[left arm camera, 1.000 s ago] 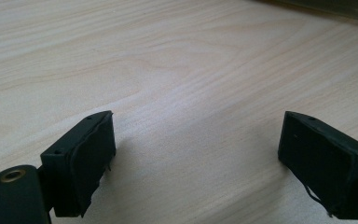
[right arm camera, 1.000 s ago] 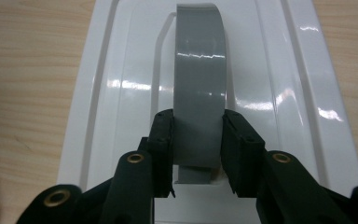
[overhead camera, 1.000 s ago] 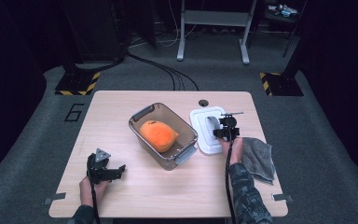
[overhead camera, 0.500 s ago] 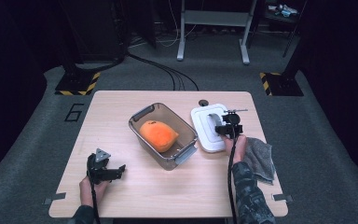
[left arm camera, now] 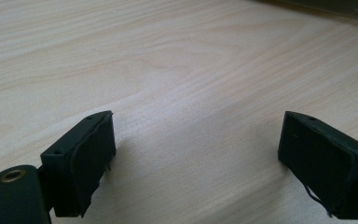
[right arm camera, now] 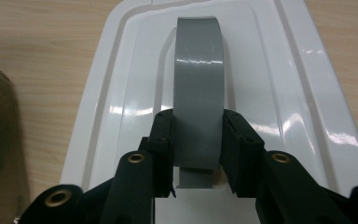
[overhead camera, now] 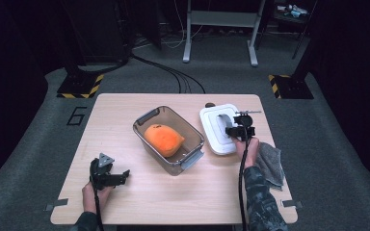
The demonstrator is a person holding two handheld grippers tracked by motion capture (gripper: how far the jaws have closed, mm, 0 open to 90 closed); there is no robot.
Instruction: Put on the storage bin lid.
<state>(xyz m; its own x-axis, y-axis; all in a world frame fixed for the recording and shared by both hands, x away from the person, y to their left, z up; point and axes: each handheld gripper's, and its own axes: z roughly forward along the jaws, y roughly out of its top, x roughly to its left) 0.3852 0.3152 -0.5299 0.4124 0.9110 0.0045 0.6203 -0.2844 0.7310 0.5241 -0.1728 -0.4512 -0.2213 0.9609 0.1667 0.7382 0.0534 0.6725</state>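
Wooden table [overhead camera: 125, 120], right gripper [right arm camera: 198, 135] jaws pinching white lid [overhead camera: 218, 129] handle, lifted slightly since earlier, left gripper [left arm camera: 196, 154] jaws spread.

One lid [overhead camera: 218, 128], one container [overhead camera: 168, 139], one orange plush [overhead camera: 164, 139], one cloth [overhead camera: 270, 163] — two grippers

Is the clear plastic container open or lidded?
Open: clear plastic container shows the orange plush uncovered; its white lid sits beside it on the table.
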